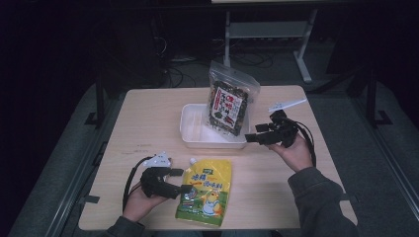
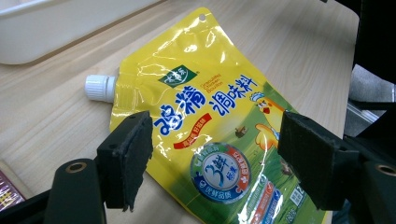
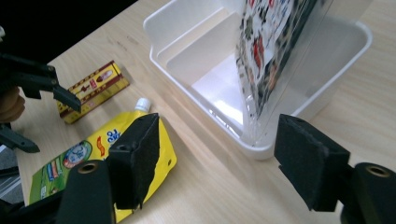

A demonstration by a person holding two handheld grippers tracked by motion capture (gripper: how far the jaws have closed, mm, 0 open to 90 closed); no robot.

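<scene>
High view: your left gripper (image 1: 185, 181) sits at the yellow pouch's (image 1: 207, 191) left edge, jaws apart, set up for a pinch. The snack bag (image 1: 229, 104) stands propped in the white bin (image 1: 193, 129).

Left gripper view: pouch lies flat between the jaws, pads not touching; its cap (image 2: 99, 87) points away.

Right gripper view: your right gripper (image 3: 217, 158) is apart, empty, just beside the bin corner.

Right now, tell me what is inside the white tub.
A clear snack bag stands upright in the white tub, toward its right end. The floor left of it is bare. The floor directly under the bag is hidden.
</scene>
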